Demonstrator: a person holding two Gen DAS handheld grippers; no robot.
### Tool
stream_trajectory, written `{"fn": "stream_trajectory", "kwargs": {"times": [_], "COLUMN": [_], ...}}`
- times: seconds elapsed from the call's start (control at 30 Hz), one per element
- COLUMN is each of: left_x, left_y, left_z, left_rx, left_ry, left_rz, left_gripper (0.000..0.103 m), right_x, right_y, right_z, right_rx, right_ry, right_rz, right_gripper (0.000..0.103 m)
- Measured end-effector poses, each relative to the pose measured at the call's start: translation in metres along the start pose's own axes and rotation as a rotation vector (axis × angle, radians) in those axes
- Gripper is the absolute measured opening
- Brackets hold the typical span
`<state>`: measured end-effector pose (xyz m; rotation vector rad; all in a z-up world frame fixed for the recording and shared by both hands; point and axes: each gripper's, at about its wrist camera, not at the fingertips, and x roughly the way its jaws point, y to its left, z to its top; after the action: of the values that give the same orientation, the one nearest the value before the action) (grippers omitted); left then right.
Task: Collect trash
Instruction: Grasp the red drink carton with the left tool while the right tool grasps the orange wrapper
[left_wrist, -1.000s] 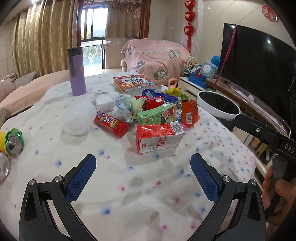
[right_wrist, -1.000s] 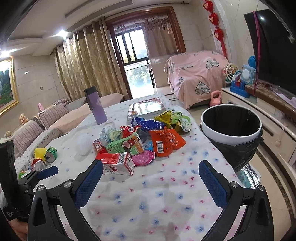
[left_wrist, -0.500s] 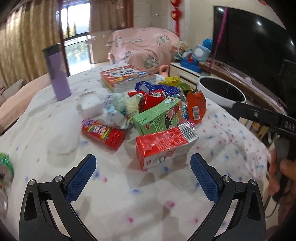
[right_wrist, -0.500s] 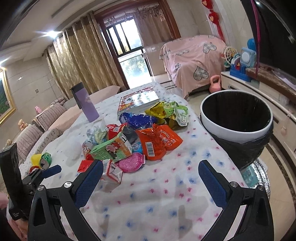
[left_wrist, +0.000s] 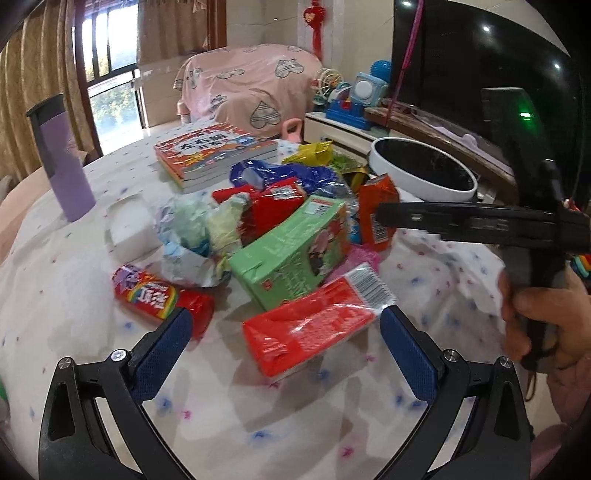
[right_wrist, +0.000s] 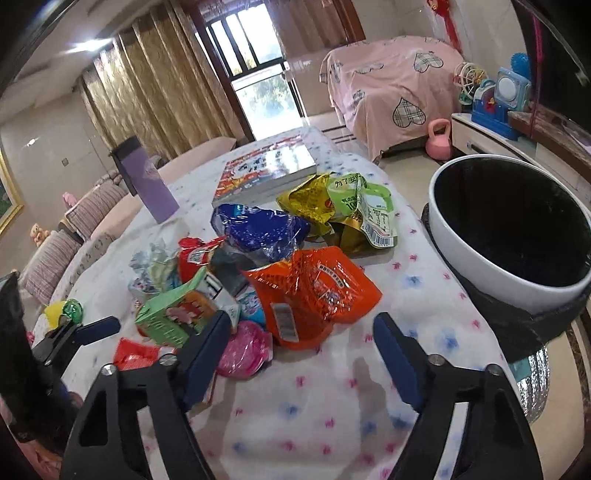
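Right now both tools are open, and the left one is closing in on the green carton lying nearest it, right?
Not quite: in the left wrist view the carton nearest the left tool is the red carton; the green carton lies behind it. Both tools, including the right tool, are open.

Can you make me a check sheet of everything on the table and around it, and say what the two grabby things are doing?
Surface: table under a white cloth with coloured spots.
Job's things: red carton, green carton, orange wrapper, blue wrapper, candy tube; bin beside the table.
Clutter: books, purple bottle.
Grippers: left gripper open around the red carton; right gripper open before the orange wrapper.
Cables: nothing seen.
Surroundings: curtains, window, covered sofa, television.
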<state>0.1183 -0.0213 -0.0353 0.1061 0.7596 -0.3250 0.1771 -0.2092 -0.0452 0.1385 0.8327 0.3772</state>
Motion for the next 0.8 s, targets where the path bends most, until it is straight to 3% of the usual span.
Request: {"fn": "stream_trajectory", "kwargs": {"times": [0.07,0.13,0.17,0.2,0.23,0.33,0.43,0.8], "left_x": [-0.001,-0.002,-0.003,-0.003,-0.003,-0.007,-0.011,-0.002], "left_y": [-0.004,-0.009,-0.011,-0.014,-0.016,-0.028,-0.037,-0.075], "left_z": [0.001,0.0,0.0,-0.001,-0.002,-0.007,-0.01,-0.009], "left_rx": [-0.006,-0.011,-0.01,-0.01,-0.01,0.001,0.005,0.063], "left_ry": [0.002,0.007,0.008,0.014,0.023,0.029,0.029,0.053], "left_rz": [-0.03,-0.057,-0.069,-0.081,-0.095,-0.117,-0.141,-0.151], "left_gripper": [0.087,0.071,0.066,0.054,0.048,0.043,0.04,0.044], "right_x": [0.006,0.012,0.013,0.014,0.013,0.006,-0.003,-0.043], "right_y": [0.0,-0.001,0.0,0.0,0.0,-0.001,-0.007,-0.03], "right_z": [0.002,0.004,0.005,0.005,0.005,0.002,-0.002,-0.017], "right_rx": [-0.006,-0.016,-0.021,-0.024,-0.026,-0.027,-0.011,0.045], "right_ry": [0.009,0.025,0.031,0.033,0.03,0.015,0.003,-0.048], "right_rz": [0.002,-0.001,0.002,0.006,0.009,0.018,0.026,0.024], "right_gripper": [0.066,0.045,0.025,0.015,0.013,0.004,0.003,0.003]}}
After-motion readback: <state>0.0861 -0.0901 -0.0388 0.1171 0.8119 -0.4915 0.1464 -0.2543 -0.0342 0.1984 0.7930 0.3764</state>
